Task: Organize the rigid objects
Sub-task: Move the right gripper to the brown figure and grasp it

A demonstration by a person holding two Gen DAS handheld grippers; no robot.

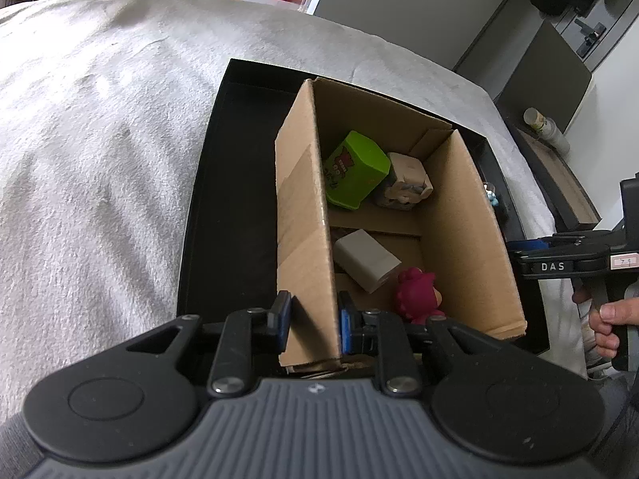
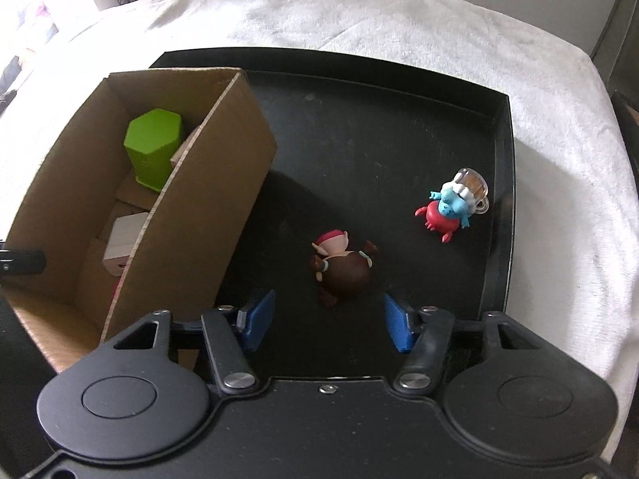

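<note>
The left gripper (image 1: 312,321) pinches the near wall of the cardboard box (image 1: 303,215), which stands in the black tray (image 2: 504,199). The right gripper (image 2: 328,323) is spread wide over the tray's near edge, just short of the brown figurine (image 2: 345,273). The blue figurine (image 2: 453,203) sits by the tray's right edge.

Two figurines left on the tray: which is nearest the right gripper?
The brown figurine, just ahead of the open right gripper. The blue-and-red one sits farther off, near the black tray wall.
</note>
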